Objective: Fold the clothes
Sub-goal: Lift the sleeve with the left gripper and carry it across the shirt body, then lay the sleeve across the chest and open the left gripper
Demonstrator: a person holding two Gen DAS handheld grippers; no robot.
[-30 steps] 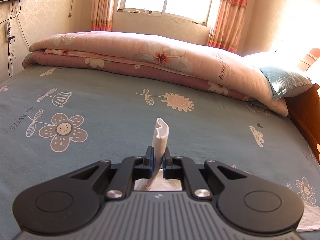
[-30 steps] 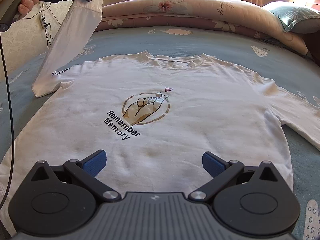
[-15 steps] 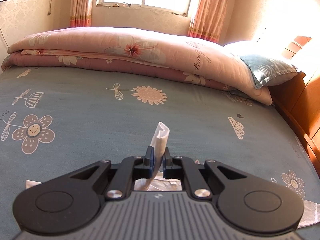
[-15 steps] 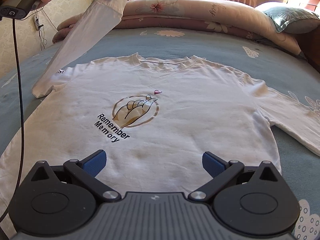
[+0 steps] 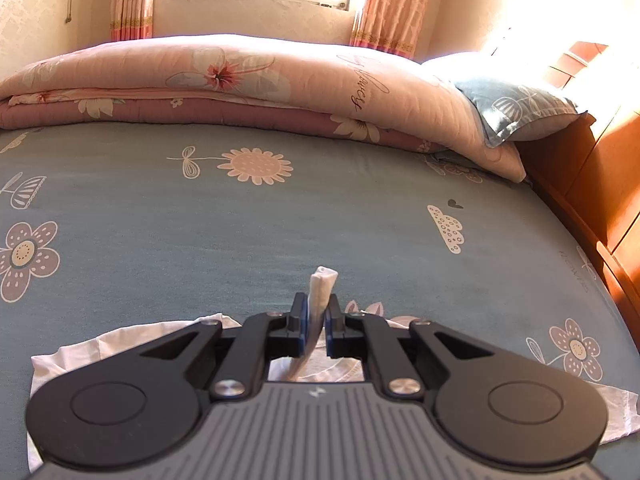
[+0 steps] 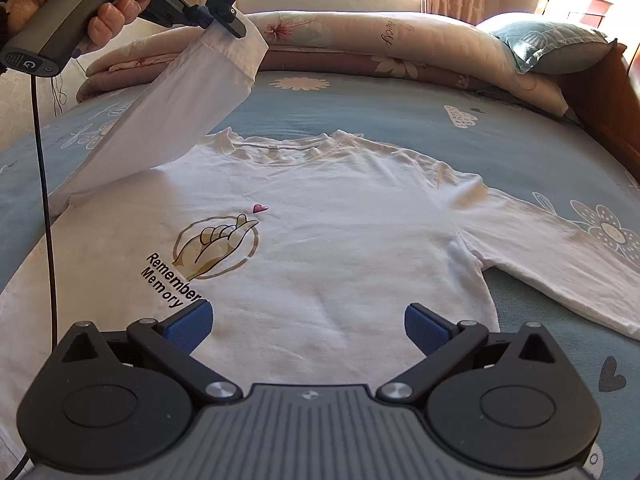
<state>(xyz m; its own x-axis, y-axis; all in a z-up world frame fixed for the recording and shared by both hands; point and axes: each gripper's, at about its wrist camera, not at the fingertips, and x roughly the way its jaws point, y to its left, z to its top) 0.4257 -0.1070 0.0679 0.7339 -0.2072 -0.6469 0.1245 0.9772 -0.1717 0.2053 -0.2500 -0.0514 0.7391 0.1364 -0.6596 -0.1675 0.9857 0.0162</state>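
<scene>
A white long-sleeved shirt point(image 6: 340, 240) with a hand print and "Remember Memory" lies face up on the blue flowered bed sheet point(image 6: 380, 112). My left gripper point(image 5: 317, 316) is shut on the cuff of the shirt's left sleeve point(image 5: 320, 292). In the right wrist view that left gripper point(image 6: 236, 24), held by a hand point(image 6: 108, 12), lifts the sleeve point(image 6: 172, 116) high over the shirt's left shoulder. My right gripper point(image 6: 308, 324) hangs open above the shirt's lower front, with nothing between its blue pads point(image 6: 188, 326). The other sleeve point(image 6: 560, 256) lies flat to the right.
A folded pink quilt point(image 5: 240, 80) runs along the far side of the bed, with a blue pillow point(image 5: 520, 112) at its right end. A wooden bed frame point(image 5: 600, 184) borders the right side. A black cable point(image 6: 44, 200) hangs from the left gripper.
The left gripper has carried the raised sleeve to the right, from beside the shirt to over its shoulder and collar. The right gripper has stayed open and shifted only slightly.
</scene>
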